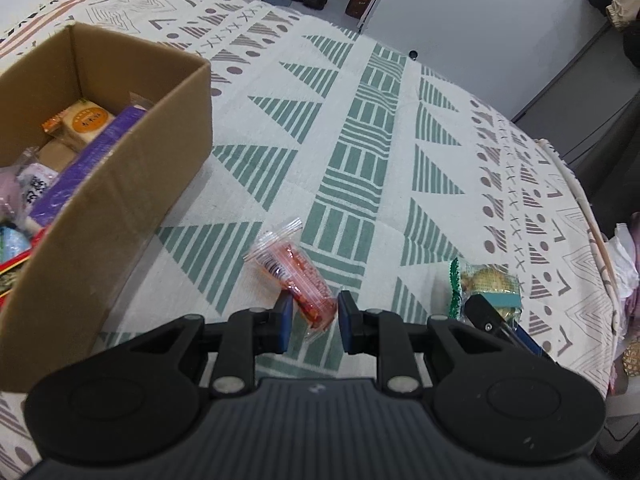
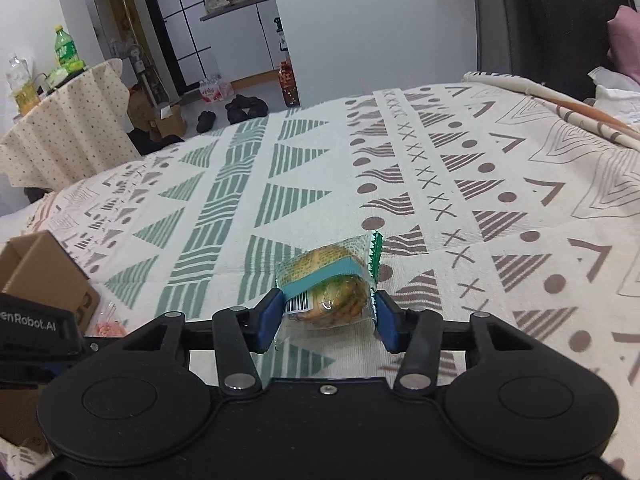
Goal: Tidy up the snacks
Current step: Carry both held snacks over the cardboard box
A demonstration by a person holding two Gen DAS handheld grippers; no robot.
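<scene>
Left wrist view showed the left hand-held gripper (image 1: 313, 312) clamped on a red snack packet (image 1: 298, 276), just right of the cardboard box (image 1: 132, 184). Farther right of the box, the right hand-held gripper (image 2: 326, 312) pinched a green-edged pastry packet (image 2: 332, 280) above the patterned cloth (image 2: 440, 184).

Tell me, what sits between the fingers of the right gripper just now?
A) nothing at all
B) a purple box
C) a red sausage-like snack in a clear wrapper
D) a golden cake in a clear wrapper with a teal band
D: in the right wrist view the right gripper has its blue pads against both sides of the wrapped golden cake, whose teal band crosses the pack; the red snack is in the left gripper instead.
</scene>
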